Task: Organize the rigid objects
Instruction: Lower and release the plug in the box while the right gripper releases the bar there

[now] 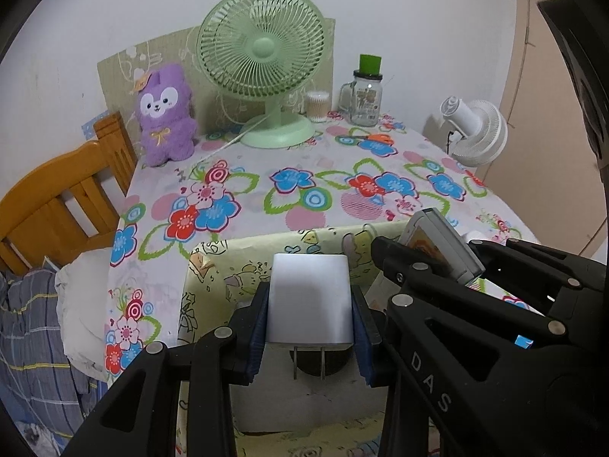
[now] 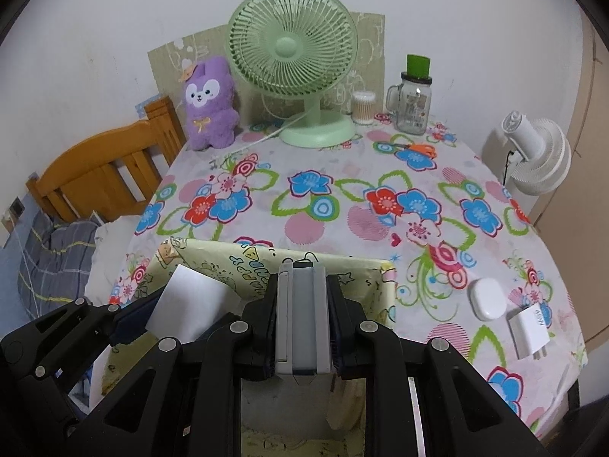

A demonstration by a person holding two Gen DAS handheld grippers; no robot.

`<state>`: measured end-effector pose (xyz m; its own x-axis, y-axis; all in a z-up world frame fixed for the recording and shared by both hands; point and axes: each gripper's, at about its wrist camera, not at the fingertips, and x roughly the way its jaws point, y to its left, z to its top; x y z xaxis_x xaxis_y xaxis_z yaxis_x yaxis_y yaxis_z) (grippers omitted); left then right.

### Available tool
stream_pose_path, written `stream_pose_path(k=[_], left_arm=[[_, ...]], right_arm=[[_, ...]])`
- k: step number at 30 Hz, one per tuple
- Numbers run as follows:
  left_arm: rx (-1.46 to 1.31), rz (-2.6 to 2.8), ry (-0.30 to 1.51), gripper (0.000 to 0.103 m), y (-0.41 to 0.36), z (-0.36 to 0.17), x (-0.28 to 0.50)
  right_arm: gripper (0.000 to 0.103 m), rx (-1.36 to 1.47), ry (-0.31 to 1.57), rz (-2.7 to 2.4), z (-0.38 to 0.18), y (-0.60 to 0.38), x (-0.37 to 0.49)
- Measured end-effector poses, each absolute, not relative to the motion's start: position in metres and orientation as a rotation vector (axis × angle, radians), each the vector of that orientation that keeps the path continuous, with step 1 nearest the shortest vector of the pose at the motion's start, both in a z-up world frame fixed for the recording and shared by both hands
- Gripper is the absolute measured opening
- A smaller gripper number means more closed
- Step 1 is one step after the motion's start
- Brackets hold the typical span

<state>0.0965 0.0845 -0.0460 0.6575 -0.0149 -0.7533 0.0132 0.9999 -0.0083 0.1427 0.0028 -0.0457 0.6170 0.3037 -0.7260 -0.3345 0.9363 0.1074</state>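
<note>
White charger [image 1: 309, 299] clamped in left gripper [image 1: 309, 327]; right-view only: second charger [image 2: 530, 330], right gripper [image 2: 303, 327] clamping gray case [image 2: 302, 320].

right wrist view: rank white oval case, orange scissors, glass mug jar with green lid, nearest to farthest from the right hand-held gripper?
1. Small white oval plastic case: near right of the right hand-held gripper, beside a white plug adapter.
2. Orange-handled scissors: mid-far table, right of centre.
3. Clear glass mug jar with green lid: back edge by the wall, right of the green fan.
</note>
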Motion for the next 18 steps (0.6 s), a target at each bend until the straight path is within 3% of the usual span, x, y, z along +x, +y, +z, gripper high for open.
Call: stream_pose_path(k=[13, 18], left_arm=[[-0.030, 0.009, 0.933, 0.041, 0.097, -0.076, 0.110], [-0.024, 0.012, 0.923, 0.070, 0.095, -0.074, 0.103]], right_arm=[[0.027, -0.071, 0.841, 0.344, -0.072, 0.013, 0.157], [0.057, -0.026, 0.907, 0.393, -0.077, 0.008, 0.154]])
